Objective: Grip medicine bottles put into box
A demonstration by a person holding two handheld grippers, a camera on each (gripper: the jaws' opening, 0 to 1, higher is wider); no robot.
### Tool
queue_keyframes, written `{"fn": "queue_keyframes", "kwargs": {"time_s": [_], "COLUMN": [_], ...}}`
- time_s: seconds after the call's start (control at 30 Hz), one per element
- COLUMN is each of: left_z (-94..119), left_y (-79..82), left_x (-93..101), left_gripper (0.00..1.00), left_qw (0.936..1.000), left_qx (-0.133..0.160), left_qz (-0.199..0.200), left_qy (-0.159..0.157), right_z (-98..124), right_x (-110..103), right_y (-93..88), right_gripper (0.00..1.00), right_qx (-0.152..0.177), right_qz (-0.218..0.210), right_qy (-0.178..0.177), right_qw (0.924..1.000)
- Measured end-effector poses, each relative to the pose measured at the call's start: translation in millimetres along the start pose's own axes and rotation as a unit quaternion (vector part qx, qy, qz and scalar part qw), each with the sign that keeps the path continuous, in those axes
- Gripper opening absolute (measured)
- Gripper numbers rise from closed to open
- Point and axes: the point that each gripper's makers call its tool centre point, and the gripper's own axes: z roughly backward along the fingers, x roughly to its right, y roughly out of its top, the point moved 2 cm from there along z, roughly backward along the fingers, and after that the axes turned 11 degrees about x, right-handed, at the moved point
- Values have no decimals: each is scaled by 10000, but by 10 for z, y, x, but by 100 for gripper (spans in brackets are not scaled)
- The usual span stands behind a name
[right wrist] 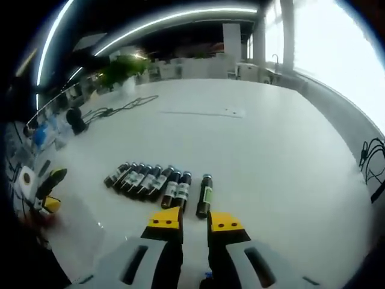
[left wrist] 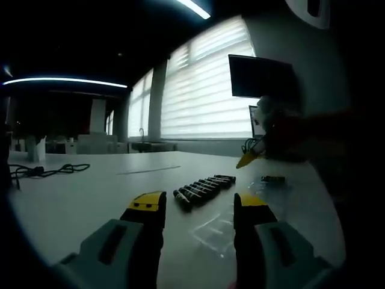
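Several dark medicine bottles (left wrist: 201, 188) lie side by side in a row on the white table (left wrist: 90, 192). One more bottle (left wrist: 272, 179) lies apart to the right. A clear plastic box (left wrist: 215, 232) rests flat near my left gripper (left wrist: 200, 208), which is open and empty just short of the row. In the right gripper view the row (right wrist: 147, 179) lies below, with the single bottle (right wrist: 204, 195) just ahead of my right gripper (right wrist: 195, 221). Its jaws stand narrowly open with nothing between them. The right gripper's yellow tip (left wrist: 248, 159) hangs above the table. The left gripper (right wrist: 49, 191) enters at the left edge.
A black cable (left wrist: 42, 171) lies at the table's far left, also in the right gripper view (right wrist: 123, 107). A dark monitor (left wrist: 260, 75) stands by the bright windows. More cables (right wrist: 373, 159) lie at the right edge. A tape roll (right wrist: 25, 177) and clutter sit at the left.
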Motion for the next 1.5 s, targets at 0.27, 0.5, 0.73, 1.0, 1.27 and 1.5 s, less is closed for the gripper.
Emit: {"fn": "queue_keyframes", "kwargs": {"time_s": [0.27,0.5,0.73,1.0,1.27,1.5], "left_z": [1,-4,-9,-8,-10,-10], "left_y": [6,9,2,-3,-10,-9], "left_x": [-16,-25,-28,-45,-46,-45], "left_gripper": [38,38,38,38,37,37], "left_qw": [10000,10000,10000,9999,9999,9999], "left_qx": [17,14,-6,-1,-6,-5], "left_qz": [38,73,88,99,115,117], "left_qy": [29,46,42,68,65,75], "right_z": [-143,-307,-446,-542,-583,-602], "right_x": [20,47,63,110,115,81], "right_y": [43,21,14,15,-46,-119], "right_gripper": [12,13,14,13,12,11], "right_qx": [-96,-111,-138,-176,-296,-397], "right_qz": [120,195,275,314,385,444], "right_qy": [12,-65,-152,-268,-262,-315], "right_qw": [9999,9997,9994,9990,9985,9977]}}
